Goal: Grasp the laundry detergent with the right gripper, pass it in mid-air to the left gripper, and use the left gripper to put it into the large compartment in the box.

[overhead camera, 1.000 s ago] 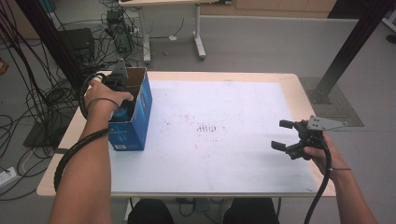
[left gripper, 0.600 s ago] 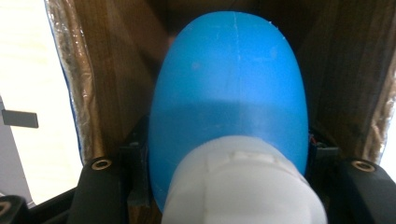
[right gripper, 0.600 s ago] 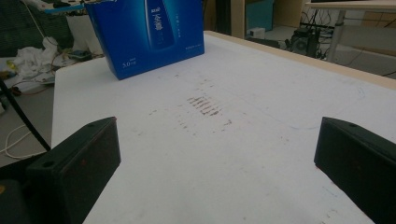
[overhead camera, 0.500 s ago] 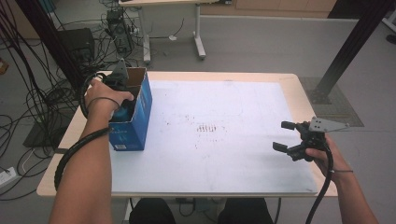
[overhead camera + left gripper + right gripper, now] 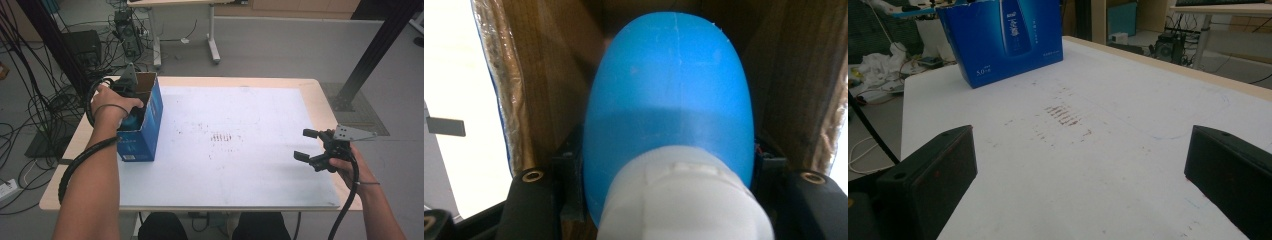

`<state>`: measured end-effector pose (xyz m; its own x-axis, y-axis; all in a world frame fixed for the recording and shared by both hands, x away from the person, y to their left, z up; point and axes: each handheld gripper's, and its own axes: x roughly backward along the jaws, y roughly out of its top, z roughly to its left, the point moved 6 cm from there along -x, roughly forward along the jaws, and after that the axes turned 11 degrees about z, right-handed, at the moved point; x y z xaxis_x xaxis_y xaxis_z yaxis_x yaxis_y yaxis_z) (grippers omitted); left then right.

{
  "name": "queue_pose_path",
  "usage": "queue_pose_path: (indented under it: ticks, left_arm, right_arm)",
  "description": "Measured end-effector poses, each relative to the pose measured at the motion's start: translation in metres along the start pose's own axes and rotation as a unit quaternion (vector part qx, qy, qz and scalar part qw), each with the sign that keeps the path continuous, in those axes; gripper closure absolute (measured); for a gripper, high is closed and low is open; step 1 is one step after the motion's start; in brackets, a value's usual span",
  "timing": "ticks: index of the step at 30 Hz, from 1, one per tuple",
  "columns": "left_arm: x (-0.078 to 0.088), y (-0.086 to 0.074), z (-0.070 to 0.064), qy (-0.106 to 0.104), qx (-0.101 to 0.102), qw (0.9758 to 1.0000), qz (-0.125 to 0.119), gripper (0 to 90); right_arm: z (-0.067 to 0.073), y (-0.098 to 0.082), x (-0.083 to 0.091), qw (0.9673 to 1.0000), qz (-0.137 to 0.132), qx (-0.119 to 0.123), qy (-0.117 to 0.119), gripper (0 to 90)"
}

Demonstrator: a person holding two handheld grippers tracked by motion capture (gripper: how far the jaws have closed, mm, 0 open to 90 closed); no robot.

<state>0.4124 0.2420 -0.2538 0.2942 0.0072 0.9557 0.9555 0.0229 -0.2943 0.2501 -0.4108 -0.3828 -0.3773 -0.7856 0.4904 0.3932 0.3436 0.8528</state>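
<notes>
High view: left gripper (image 5: 131, 95) inside blue box (image 5: 145, 131), jaws clamped on blue bottle (image 5: 669, 100); withdrawal from box remains. Right gripper (image 5: 311, 145), well right of box, jaws spread, empty.

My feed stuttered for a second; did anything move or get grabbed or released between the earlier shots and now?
Nothing visibly changed. The left gripper is still inside the blue box, shut on the blue bottle. The right gripper still hovers open over the table at its right edge, holding nothing. The box stands where it was.
</notes>
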Motion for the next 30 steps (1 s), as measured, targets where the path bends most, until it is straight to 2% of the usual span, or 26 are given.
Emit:
queue_pose_path:
  ticks: [30]
  left_arm:
    - [0.0001, -0.0003, 0.0003, -0.002, 0.003, 1.0, 0.002, 37.8]
  right_arm:
    - [-0.0015, 0.0, -0.0012, 1.0, -0.003, 0.0, 0.001, 0.2]
